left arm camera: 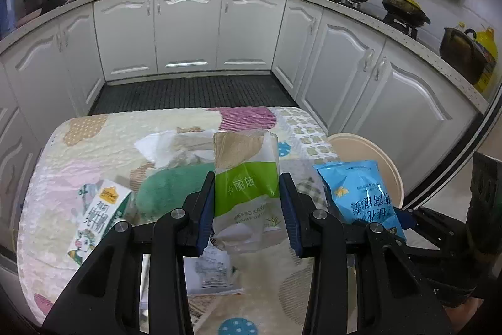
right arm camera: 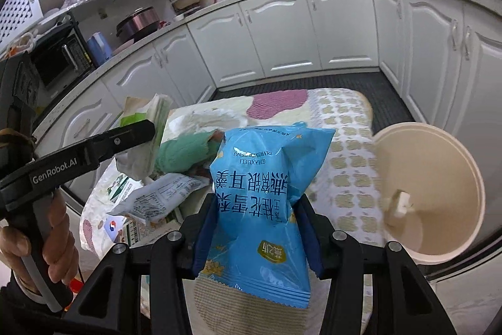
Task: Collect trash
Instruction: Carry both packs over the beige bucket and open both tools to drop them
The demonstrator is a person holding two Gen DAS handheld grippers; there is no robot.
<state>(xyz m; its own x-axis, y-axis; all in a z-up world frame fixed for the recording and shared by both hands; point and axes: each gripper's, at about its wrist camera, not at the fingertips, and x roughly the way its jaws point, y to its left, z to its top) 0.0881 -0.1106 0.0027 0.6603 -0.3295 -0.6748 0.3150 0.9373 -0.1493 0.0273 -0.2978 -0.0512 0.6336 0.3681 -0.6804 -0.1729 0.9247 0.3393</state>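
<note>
wrist views angled down, sharing quilted table (left arm camera: 103, 143)

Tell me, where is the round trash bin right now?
The beige trash bin stands on the floor just off the table's right edge in the right wrist view, right of the blue snack bag held in the right gripper.

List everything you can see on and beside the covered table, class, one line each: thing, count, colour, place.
tissue pack: 1, green and white, held in left gripper
snack bag: 1, blue, held in right gripper
milk carton: 1, white and green, table's left side
cloth: 1, green, table centre
white wrapper: 1, white, printed, lying on table
bin: 1, beige, beside table, right
table cover: 1, patterned pastel, over table
left gripper: 1, black, blue pads
right gripper: 1, black, blue pads
hand: 1, gripping left handle
</note>
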